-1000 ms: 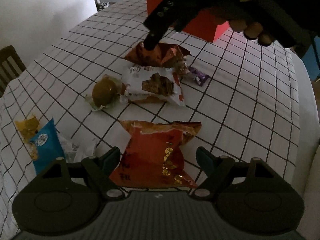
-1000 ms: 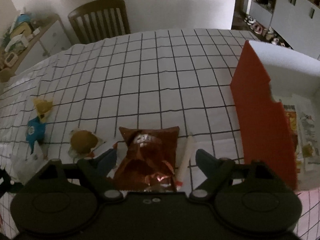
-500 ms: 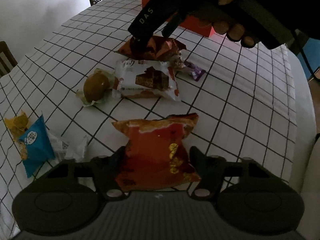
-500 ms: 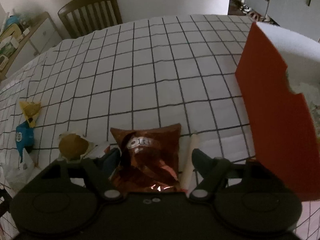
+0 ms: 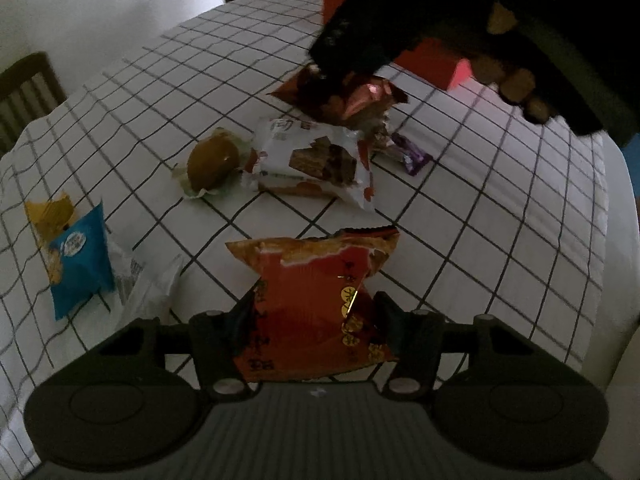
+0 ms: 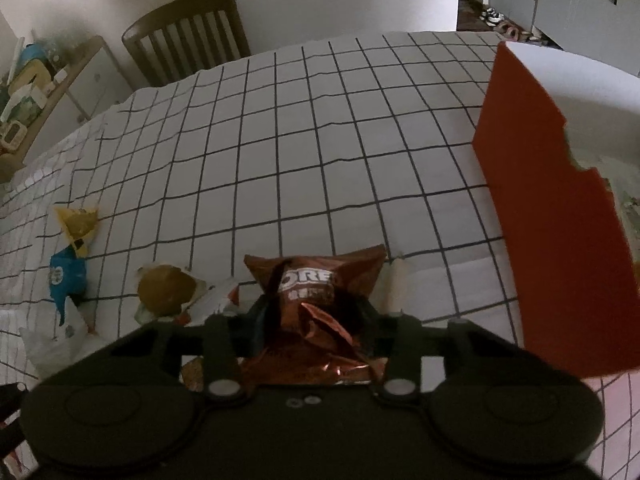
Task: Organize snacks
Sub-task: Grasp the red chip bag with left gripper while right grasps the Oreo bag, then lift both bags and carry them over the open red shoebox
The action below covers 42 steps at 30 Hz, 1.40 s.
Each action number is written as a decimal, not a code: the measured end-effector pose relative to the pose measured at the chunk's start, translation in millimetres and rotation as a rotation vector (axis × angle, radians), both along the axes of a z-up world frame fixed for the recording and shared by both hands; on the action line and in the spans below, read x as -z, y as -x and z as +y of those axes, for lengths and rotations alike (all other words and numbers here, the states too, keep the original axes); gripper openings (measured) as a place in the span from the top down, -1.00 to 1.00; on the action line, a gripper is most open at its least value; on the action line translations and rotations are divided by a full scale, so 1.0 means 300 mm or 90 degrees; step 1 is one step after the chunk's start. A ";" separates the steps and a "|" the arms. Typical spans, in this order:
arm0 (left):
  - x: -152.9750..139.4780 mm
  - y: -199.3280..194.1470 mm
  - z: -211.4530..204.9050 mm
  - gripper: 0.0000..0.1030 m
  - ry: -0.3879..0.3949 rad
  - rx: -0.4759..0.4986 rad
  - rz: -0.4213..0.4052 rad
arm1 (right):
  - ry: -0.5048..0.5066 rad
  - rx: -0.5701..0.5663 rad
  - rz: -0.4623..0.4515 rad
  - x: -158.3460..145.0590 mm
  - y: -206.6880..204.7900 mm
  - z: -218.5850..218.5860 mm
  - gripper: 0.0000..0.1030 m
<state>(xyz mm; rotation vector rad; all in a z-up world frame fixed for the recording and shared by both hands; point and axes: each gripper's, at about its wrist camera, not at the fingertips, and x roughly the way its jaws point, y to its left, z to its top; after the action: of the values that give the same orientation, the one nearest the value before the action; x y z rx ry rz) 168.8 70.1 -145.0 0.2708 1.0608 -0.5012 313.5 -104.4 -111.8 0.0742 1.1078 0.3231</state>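
My left gripper point(image 5: 314, 316) is shut on an orange-red snack bag point(image 5: 316, 300) just above the checked tablecloth. My right gripper point(image 6: 316, 312) is shut on a brown Oreo bag point(image 6: 316, 300), crumpled between the fingers; in the left wrist view that bag point(image 5: 348, 98) hangs under the right gripper, lifted off the pile. A white wafer packet point(image 5: 312, 160), a round brown pastry point(image 5: 212, 160), a purple candy point(image 5: 414, 156) and a blue packet point(image 5: 80, 260) lie on the cloth. The red box point(image 6: 548, 216) stands open at the right.
A yellow packet point(image 6: 78, 224) and a clear wrapper point(image 5: 148, 284) lie beside the blue packet. A white stick packet point(image 6: 396, 284) lies right of the Oreo bag. A wooden chair point(image 6: 188, 36) stands at the table's far side, a shelf point(image 6: 44, 92) at left.
Both grippers have closed on their bags. The right gripper has lifted the Oreo bag off the pile. The left gripper has squeezed the orange-red bag.
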 end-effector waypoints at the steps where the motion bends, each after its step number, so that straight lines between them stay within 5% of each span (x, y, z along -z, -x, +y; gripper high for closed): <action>1: -0.001 0.003 0.002 -0.15 0.004 -0.012 0.000 | -0.002 0.002 -0.004 -0.007 0.010 -0.007 0.21; 21: -0.168 0.081 -0.045 -0.13 0.085 -0.243 -0.029 | -0.031 -0.022 -0.076 -0.218 0.267 -0.174 0.23; 42: -0.407 0.075 -0.367 -0.14 0.150 -0.360 -0.091 | -0.075 -0.058 -0.135 -0.395 0.347 -0.515 0.23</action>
<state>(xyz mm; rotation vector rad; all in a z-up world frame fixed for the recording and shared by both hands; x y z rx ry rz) 146.3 -40.1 -22.9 -0.2004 0.8791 -0.0913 209.5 -258.7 6.8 0.0923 0.8834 0.4667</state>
